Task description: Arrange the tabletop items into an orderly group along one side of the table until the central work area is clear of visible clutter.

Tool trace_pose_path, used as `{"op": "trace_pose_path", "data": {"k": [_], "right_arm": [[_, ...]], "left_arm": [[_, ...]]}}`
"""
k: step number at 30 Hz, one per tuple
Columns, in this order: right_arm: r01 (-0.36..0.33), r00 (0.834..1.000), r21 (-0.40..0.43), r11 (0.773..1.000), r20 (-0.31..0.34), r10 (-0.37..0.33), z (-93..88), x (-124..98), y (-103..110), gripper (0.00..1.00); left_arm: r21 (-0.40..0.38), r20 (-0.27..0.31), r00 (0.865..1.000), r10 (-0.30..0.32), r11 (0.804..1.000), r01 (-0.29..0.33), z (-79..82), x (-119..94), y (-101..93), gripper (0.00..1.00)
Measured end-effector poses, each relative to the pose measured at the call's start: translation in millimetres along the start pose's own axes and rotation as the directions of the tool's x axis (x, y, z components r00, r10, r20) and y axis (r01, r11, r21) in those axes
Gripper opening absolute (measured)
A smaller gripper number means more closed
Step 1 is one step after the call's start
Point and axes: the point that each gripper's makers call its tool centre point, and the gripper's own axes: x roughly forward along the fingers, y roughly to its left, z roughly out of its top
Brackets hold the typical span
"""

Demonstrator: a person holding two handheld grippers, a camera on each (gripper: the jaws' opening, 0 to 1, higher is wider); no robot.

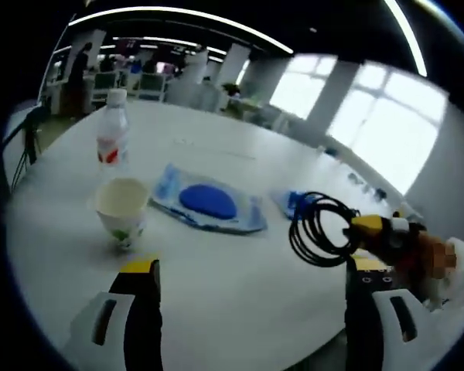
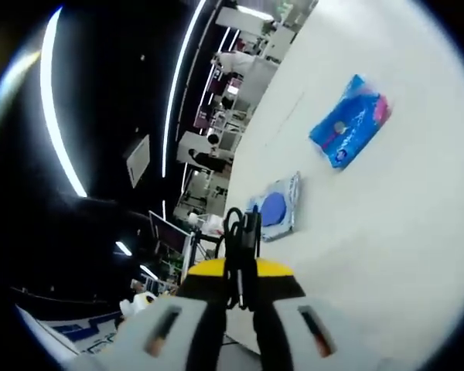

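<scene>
Between the yellow-tipped jaws of the right gripper (image 2: 240, 280), a coiled black cable (image 2: 236, 232) is pinched, the jaws being closed tight on it. In the left gripper view that same coil (image 1: 319, 229) is seen held at the right, above the white tabletop (image 1: 232, 286). The left gripper (image 1: 251, 270) is held with its jaws wide apart and nothing between them. Just beyond its left jaw a white paper cup (image 1: 121, 210) is stood upright, and behind it a clear plastic bottle with a red label and white cap (image 1: 113, 135). Centrally, a clear packet with a blue oval inside (image 1: 209, 202) is laid flat; a smaller blue packet (image 1: 294, 202) lies near it to the right. Bare table is left in the near centre and far beyond the items. Office desks and bright windows are seen past the far edge.
</scene>
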Motion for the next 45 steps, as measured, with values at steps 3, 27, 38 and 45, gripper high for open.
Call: {"op": "trace_pose_path", "data": {"k": [3, 27, 38, 45], "right_arm": [[0.004, 1.000, 0.009, 1.000, 0.019, -0.004, 8.6, -5.0, -3.9, 0.08], [0.009, 1.000, 0.032, 0.999, 0.028, -0.010, 41.4, -13.8, -33.1, 0.09], [-0.006, 1.000, -0.009, 1.000, 0.008, 0.006, 62.6, -9.8, -41.2, 0.09], [0.037, 0.999, -0.019, 0.999, -0.019, -0.038, 66.3, -8.6, -53.1, 0.09]], "left_arm": [[0.036, -0.018, 1.000, 0.016, 0.999, -0.016, -6.9, -9.8, 6.3, 0.96], [-0.065, -0.008, 0.998, 0.063, 0.996, -0.063, -35.7, -55.7, 19.7, 0.90], [-0.060, 0.017, 0.999, 0.045, 0.997, -0.044, -31.0, -57.5, 15.8, 0.80], [-0.088, 0.054, 0.996, 0.076, 0.994, -0.071, -25.1, -61.0, 23.0, 0.80]]}}
